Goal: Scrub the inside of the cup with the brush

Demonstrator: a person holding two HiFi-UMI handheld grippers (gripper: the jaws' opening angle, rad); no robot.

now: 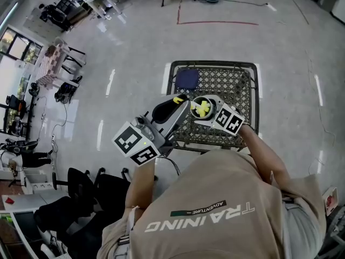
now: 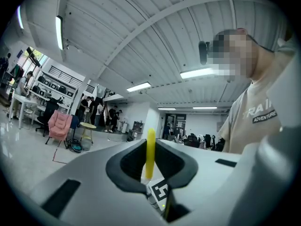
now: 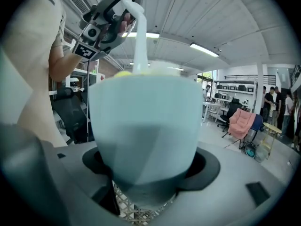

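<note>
Left gripper [image 2: 149, 173]: your jaws pinch the brush [image 2: 150, 149] tight by its yellow handle.
Right gripper [image 3: 146, 185]: clamped low on the pale cup [image 3: 146, 121], mouth up.
Brush head [image 1: 202, 109]: inside the cup, at 3 o'clock from your left jaws.
Handling: cup seems light, rigid and slick, so hold it low; the thin stem wants a grip near its end.

The cup [image 3: 146, 121] looks smooth and matt, the brush [image 2: 150, 149] glossy plastic, the table [image 1: 226, 82] woven lattice.
</note>
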